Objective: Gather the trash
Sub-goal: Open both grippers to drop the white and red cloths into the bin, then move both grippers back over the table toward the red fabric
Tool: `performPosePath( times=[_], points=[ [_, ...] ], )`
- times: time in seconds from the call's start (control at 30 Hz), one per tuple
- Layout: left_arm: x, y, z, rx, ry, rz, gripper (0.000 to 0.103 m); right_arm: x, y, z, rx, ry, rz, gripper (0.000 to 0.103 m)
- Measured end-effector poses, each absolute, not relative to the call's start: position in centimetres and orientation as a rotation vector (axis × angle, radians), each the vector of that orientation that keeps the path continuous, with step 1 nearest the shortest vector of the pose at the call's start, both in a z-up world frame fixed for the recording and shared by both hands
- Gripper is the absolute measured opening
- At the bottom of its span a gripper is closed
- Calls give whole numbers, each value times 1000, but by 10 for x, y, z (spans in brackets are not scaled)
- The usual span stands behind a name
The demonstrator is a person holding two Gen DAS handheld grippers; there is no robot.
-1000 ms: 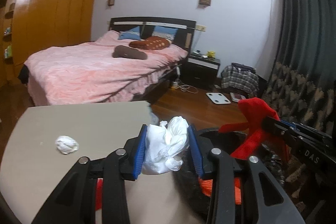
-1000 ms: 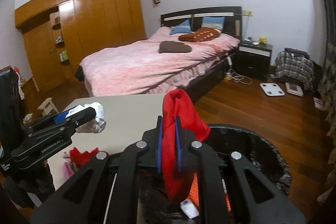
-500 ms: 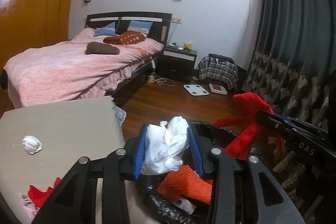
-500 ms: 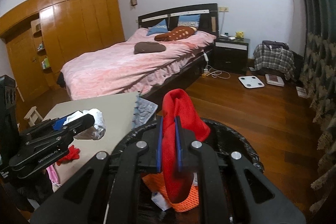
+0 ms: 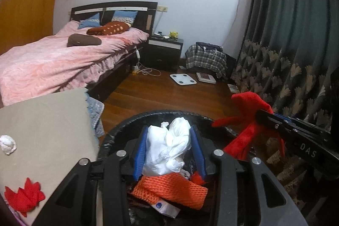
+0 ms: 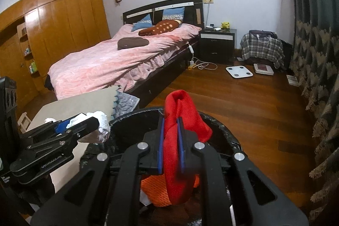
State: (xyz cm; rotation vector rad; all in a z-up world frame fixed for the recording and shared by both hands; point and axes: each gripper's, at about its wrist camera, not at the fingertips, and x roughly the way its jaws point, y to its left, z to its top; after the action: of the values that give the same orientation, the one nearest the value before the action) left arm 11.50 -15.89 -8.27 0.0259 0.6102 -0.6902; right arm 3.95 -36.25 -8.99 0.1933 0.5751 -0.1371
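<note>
Over the black-lined trash bin point(image 5: 118, 130), beside the table point(image 5: 42, 120): left tongs point(image 5: 169, 149) clamped on a crumpled white wad point(image 5: 167, 151), right tongs point(image 6: 171, 145) pinched nearly shut on a red cloth scrap point(image 6: 180, 141), both loads held above the bin mouth, presumably for release straight into it. Inside the bin, orange mesh netting point(image 5: 169, 187) and a small white packet point(image 5: 165, 208) already collected. On the table, a second white paper ball point(image 5: 7, 144) and red scraps point(image 5: 23, 197) left well apart from the bin, judged next for collection. Beyond, bed point(image 6: 106, 65) and wooden floor point(image 6: 254, 103), unrelated to the task.
</note>
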Motion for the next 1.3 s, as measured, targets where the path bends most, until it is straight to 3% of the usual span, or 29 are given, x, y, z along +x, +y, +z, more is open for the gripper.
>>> performPosePath(
  times=[0.13,0.3,0.4,0.47,0.57,0.8,1.3],
  points=[
    [117,-168,-89,30,625,-719,46,42,-368,-96,196,589,-149,13],
    [121,-167,-97,21,645,-725,63,41,-371,-99,212,586,-170,31],
    [121,-159,-97,25,640,-712,72,38,-372,-98,211,567,-182,46],
    [122,-154,-96,21,636,-699,82,36,-371,-96,207,549,-193,67],
    [124,-145,-92,14,630,-679,84,32,-369,-91,202,515,-219,89],
    [122,-110,-78,18,585,-594,96,34,-363,-82,209,502,-206,95],
    [119,15,-65,14,536,-338,97,68,-276,-79,162,531,-30,96]
  ],
)
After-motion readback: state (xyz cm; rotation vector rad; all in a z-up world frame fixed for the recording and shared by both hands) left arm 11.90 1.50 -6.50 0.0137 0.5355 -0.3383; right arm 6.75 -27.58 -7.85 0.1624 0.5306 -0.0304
